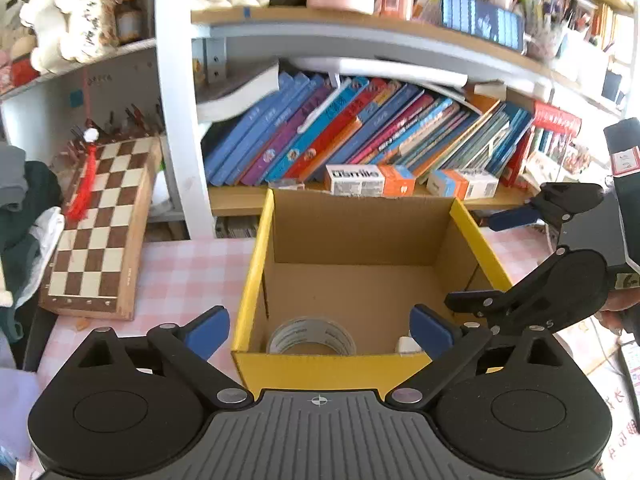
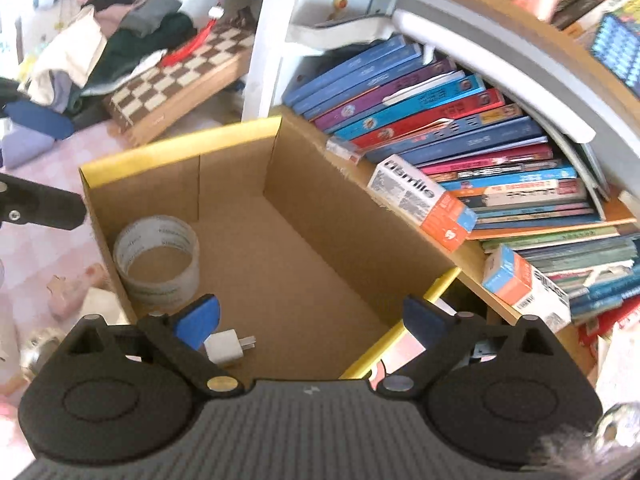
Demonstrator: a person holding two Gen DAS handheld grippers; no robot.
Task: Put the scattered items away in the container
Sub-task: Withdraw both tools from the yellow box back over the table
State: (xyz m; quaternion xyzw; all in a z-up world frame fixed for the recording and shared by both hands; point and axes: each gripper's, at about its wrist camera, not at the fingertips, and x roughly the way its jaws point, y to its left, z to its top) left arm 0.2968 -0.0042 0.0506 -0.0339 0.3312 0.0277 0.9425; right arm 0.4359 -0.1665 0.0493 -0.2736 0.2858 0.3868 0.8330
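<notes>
Both tongs hang over the box, each spread wide and holding nothing: the left tongs [image 1: 320, 330] face its near yellow wall, and the right tongs [image 2: 312, 320] look down into it from the side.

The box [image 1: 256, 264] is open-topped brown cardboard with yellow outer faces, standing on the pink-checked worktop [image 1: 192, 272] hard against the bookshelf [image 1: 240, 196]. Two things already lie on its floor. A tape roll [image 2: 157, 258], clear with faint print, rests flat in a corner, touching or nearly touching two walls. A small white plug [image 2: 226, 346] with metal prongs lies on its side near the adjacent wall, well apart from the tape. Most of the floor is bare.

As a judgement, part of the tidying shows as done, since these two pieces sit where the task wants them. In the right view, past the box's wall, a few small pale and pinkish things [image 2: 72, 292] lie on the worktop; they are too blurred to name, and whether they belong to the task I cannot tell. If they do, some remains.

Further out, a chessboard [image 1: 100, 224] with a red tassel lies at the left, beside a heap of clothes [image 2: 132, 36]; two toothpaste cartons [image 1: 368, 180] sit on the shelf behind the box.
</notes>
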